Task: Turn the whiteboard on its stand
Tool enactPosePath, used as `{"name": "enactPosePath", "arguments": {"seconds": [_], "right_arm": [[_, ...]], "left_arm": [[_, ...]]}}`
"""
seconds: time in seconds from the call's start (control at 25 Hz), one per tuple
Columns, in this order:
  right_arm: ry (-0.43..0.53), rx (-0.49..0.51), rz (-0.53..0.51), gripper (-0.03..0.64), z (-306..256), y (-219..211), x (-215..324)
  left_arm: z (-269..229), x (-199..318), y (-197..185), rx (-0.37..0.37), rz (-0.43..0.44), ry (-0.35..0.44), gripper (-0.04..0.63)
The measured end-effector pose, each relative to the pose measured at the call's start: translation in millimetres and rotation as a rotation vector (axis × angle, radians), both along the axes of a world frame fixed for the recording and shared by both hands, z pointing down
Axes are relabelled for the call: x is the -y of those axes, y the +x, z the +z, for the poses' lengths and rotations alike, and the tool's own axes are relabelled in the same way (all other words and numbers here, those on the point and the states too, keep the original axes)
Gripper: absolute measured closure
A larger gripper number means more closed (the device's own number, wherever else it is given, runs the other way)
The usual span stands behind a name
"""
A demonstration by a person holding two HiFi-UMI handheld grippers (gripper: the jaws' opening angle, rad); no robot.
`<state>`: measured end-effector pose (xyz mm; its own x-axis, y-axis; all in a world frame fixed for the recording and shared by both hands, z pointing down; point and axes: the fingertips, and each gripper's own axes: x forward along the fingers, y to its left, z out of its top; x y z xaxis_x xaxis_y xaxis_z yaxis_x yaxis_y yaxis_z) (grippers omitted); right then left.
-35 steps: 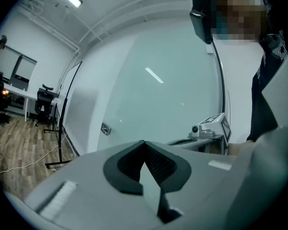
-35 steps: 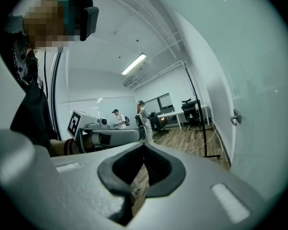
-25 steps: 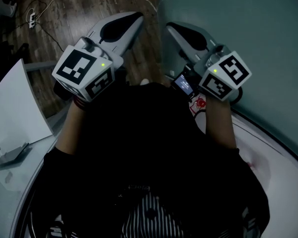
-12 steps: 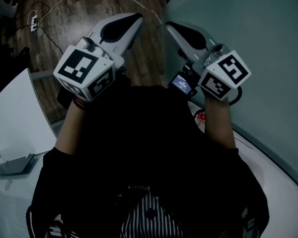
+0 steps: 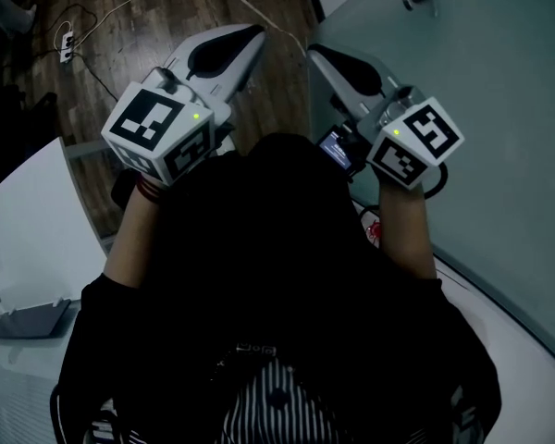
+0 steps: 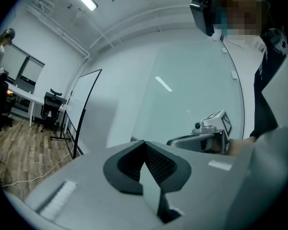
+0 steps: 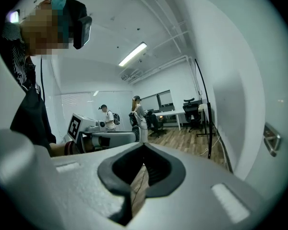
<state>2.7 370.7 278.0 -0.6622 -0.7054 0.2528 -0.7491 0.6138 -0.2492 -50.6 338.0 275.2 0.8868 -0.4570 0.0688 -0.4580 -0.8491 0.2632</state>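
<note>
Smooth pale whiteboard (image 5: 481, 63) shifted rightward, left tongs (image 5: 252, 35) and right tongs (image 5: 318, 54) pinched shut, empty, dark plank floor (image 5: 166, 7)

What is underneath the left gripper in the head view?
Dark wooden floor, a power strip lying farther left; the patch straight beneath the left gripper is covered.

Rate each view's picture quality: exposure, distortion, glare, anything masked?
Head view: dim and underexposed, dark clothing swallows the centre. Left gripper view: fisheye with black corners, a light streak glaring on the whiteboard, mosaic patch top right. Right gripper view: same fisheye, brighter, mosaic top left.
</note>
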Motion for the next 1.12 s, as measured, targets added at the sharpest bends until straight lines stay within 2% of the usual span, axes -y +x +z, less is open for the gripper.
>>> {"name": "enactPosePath", "arguments": {"seconds": [0.28,0.52,0.76,0.92,1.12], "right_arm": [[0.003,-0.011,-0.017,0.615,5,-5,42],[-0.027,0.032,-0.060,0.615,11,-3,97],[0.003,0.037,-0.074,0.615,12,2,132],[0.002,0.018,-0.108,0.615,10,3,190],[0.019,0.035,-0.113,0.615,2,27,249]], "left_arm": [[18,29,-17,0.011,-0.041,-0.041,0.592],[10,76,-9,0.053,-0.049,0.023,0.592],[22,103,-11,0.067,-0.083,-0.002,0.592],[22,160,-1,0.090,-0.112,0.011,0.592],[16,216,25,0.090,-0.104,0.021,0.592]]}}
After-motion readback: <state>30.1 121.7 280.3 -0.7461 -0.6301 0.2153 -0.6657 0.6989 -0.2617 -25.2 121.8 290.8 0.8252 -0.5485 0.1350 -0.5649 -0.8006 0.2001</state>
